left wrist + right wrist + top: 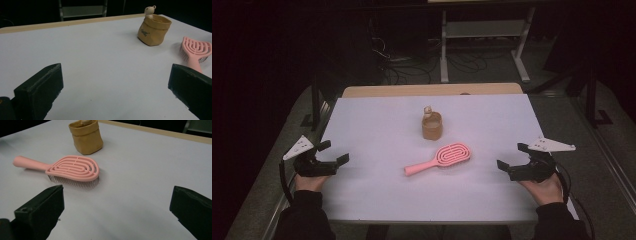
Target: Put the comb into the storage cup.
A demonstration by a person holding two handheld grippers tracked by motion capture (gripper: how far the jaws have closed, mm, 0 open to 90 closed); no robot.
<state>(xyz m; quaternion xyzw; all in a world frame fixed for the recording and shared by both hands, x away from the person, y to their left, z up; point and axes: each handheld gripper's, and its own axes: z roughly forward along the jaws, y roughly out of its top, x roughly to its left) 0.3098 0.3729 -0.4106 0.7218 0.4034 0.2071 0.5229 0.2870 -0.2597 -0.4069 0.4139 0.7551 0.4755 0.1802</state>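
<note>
1. The pink hairbrush [439,158] lies bristles down on the white table [377,200], just in front of the tan pouch [432,126] and slightly toward the right side; the 2 are near but apart. Its handle runs away from the pouch toward the front left, and its oval head sits closest to the pouch.
2. The pouch stands upright, with a small bear figure [150,11] peeking over its rim on the far side.
3. The left gripper [331,156] rests at the table's left edge, well apart from the pouch, with its jaws spread wide and nothing between them.
4. The right gripper [512,159] sits at the right edge, likewise well apart from the pouch, with jaws wide and empty. It is the nearer of the 2 to the brush head.
5. The brush looks like light, stiff moulded plastic with an open, slotted back. The smooth handle may be slippery, and the thin bristles would flex and give a poor hold.
6. I judge the best hold to be across the handle near where it meets the head, jaws closing on its 2 sides.
7. The pouch looks soft and light, likely to crumple or tip if squeezed; its rolled rim seems the safest place to pinch.
</note>
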